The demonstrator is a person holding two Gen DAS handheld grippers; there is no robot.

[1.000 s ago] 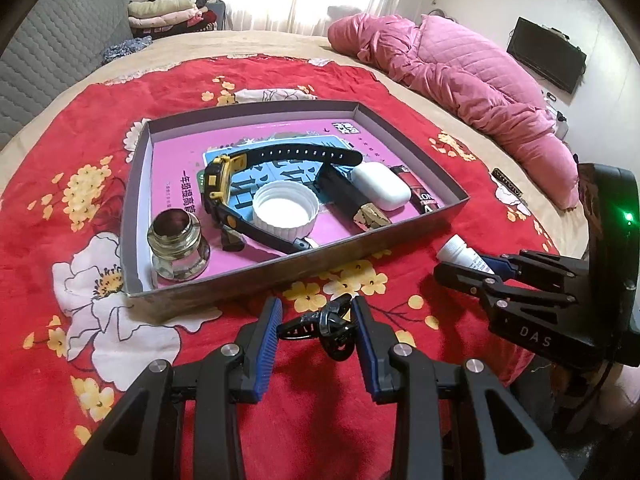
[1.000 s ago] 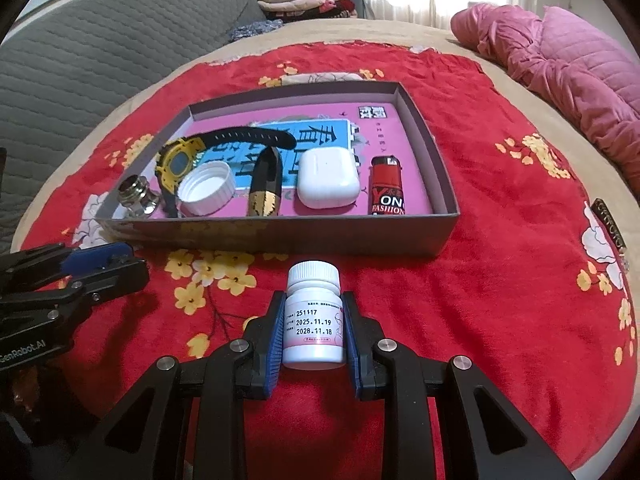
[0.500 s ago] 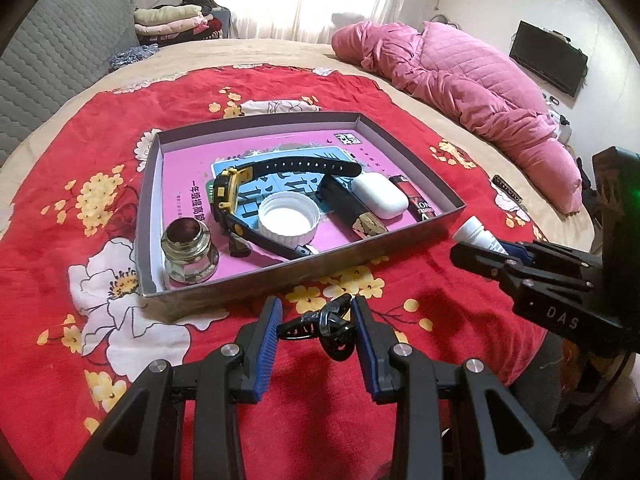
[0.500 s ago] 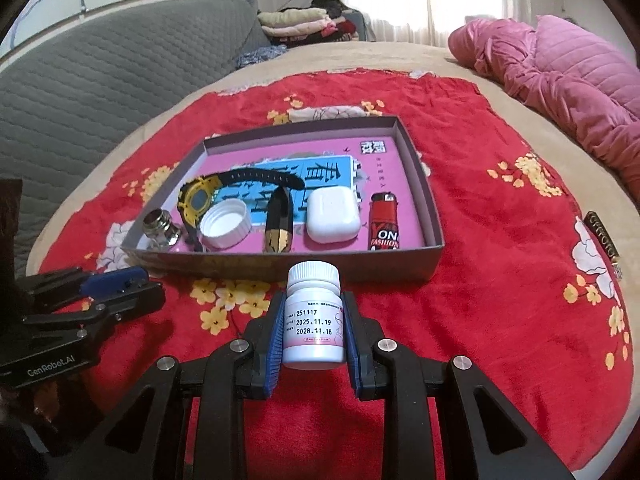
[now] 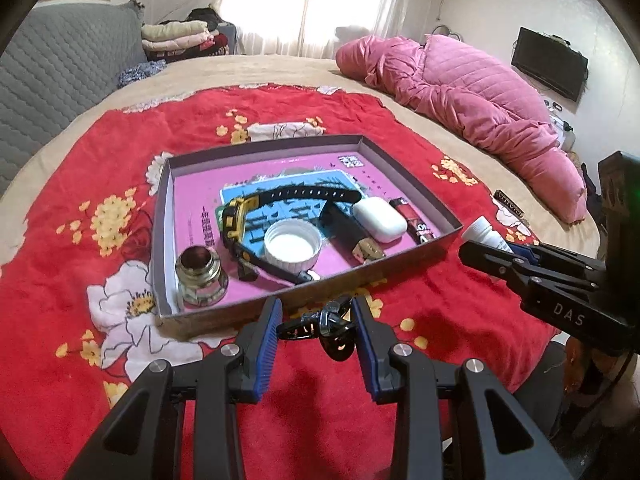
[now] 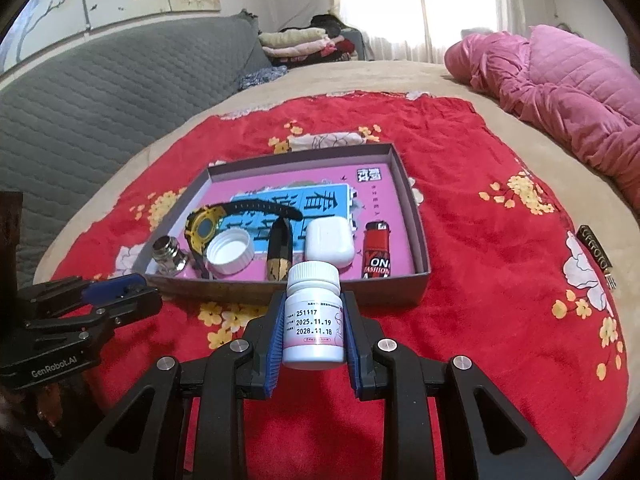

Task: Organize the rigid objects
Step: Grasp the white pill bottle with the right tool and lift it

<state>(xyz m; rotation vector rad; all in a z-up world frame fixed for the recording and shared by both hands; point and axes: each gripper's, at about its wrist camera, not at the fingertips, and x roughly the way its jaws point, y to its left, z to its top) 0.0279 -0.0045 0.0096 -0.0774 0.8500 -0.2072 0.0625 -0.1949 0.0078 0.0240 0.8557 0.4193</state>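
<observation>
Left wrist view: my left gripper (image 5: 318, 330) is clamped on a small black clip (image 5: 320, 326), blue pads pressing it from both sides, just in front of the near wall of the shallow box (image 5: 408, 254) on the red floral blanket (image 5: 72, 272). In the box, L to R: glass jar (image 5: 200, 276), yellow watch w/ black strap (image 5: 240, 216), white cap (image 5: 293, 246) lying open side up, dark tube w/ gold end (image 5: 352, 236), white earbud case (image 5: 379, 219), red lighter (image 5: 414, 226). My right gripper (image 5: 496, 254) shows at the right edge w/ a white bottle top poking out. Right wrist view: the right gripper (image 6: 314, 334) is clenched on the white pill bottle (image 6: 314, 320), upright, label facing me, held clear above the blanket just short of the box's (image 6: 422, 236) near wall. Left gripper (image 6: 116, 290) sits low at the left edge; can't see the clip from here. Pink quilt (image 6: 560, 96) bunched far right.
</observation>
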